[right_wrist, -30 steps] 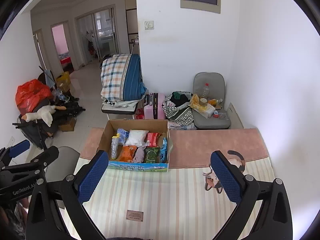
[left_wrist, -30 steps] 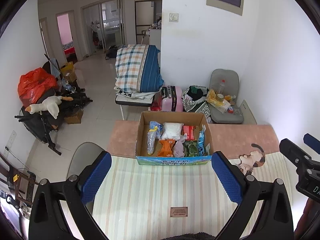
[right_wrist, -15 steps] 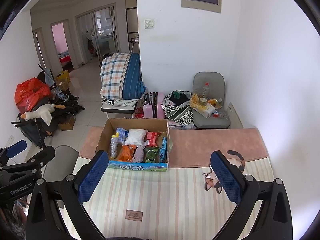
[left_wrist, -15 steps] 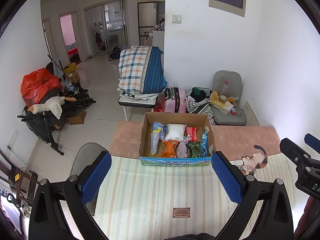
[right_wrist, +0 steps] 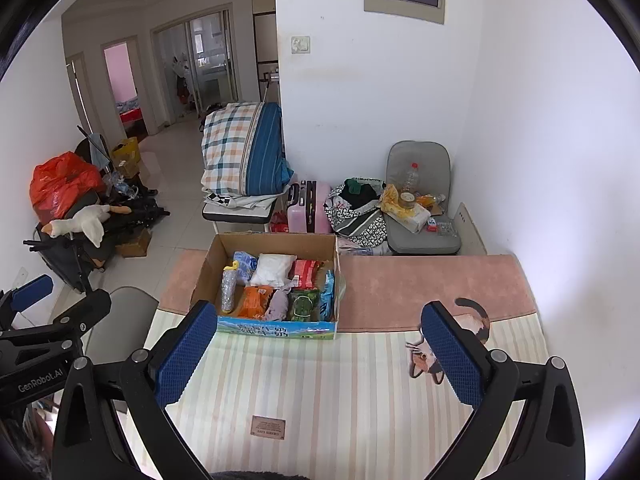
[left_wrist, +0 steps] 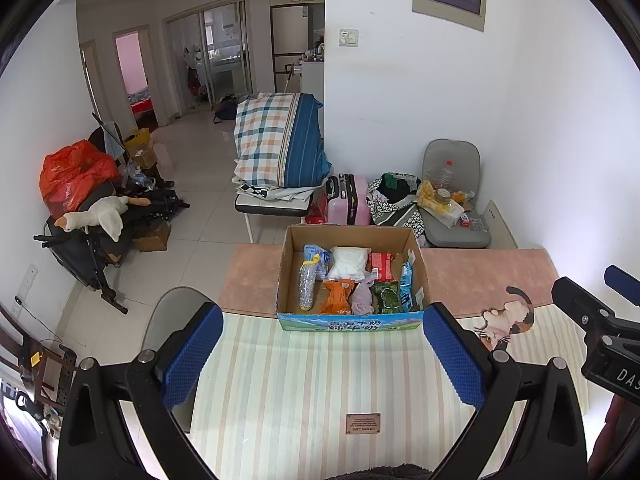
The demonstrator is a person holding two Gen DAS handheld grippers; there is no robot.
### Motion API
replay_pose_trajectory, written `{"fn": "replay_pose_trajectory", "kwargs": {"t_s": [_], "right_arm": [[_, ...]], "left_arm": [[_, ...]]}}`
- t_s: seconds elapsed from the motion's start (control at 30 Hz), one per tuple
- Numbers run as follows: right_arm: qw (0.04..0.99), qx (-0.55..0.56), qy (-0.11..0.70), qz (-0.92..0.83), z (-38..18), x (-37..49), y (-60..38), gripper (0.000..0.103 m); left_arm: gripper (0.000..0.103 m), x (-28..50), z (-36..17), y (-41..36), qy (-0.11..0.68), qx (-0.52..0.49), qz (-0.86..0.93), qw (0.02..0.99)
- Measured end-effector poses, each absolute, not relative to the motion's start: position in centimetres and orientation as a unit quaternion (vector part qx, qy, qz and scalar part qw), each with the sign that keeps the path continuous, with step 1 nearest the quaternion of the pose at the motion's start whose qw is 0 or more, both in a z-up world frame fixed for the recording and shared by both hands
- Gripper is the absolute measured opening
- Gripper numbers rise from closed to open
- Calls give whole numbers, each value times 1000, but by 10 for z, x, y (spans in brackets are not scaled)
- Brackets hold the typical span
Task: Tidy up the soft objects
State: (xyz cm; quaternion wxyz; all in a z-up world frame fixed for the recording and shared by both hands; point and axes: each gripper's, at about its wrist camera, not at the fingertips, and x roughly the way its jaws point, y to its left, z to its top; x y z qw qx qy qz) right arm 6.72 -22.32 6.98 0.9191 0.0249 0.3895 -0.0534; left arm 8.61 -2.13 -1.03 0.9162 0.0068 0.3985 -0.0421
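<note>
Both tools wide apart, holding nothing: left tool (left_wrist: 322, 350), right tool (right_wrist: 316, 350), both above the striped worktop (left_wrist: 304, 384). Cardboard box (left_wrist: 352, 322) sits at the mat's far edge, packed with soft packets, a crumpled bottle (left_wrist: 307, 286) and a grey cloth (left_wrist: 362, 298).

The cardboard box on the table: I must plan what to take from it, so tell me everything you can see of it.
The cardboard box is an open, brown, flapless carton with a blue printed front panel. It sits upright on the table, straddling the pink mat and the striped cloth. Inside lie a crushed clear bottle, a white pouch, red, orange, green and blue packets, and a greyish cloth item. Neither claw touches it.
</note>
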Motion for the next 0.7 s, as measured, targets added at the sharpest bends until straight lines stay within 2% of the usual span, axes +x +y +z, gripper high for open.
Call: {"fn": "replay_pose_trajectory", "kwargs": {"t_s": [0.7], "right_arm": [[918, 24, 393, -55, 63, 66, -225, 103]], "left_arm": [[103, 86, -9, -23, 395, 10, -46, 917]]}}
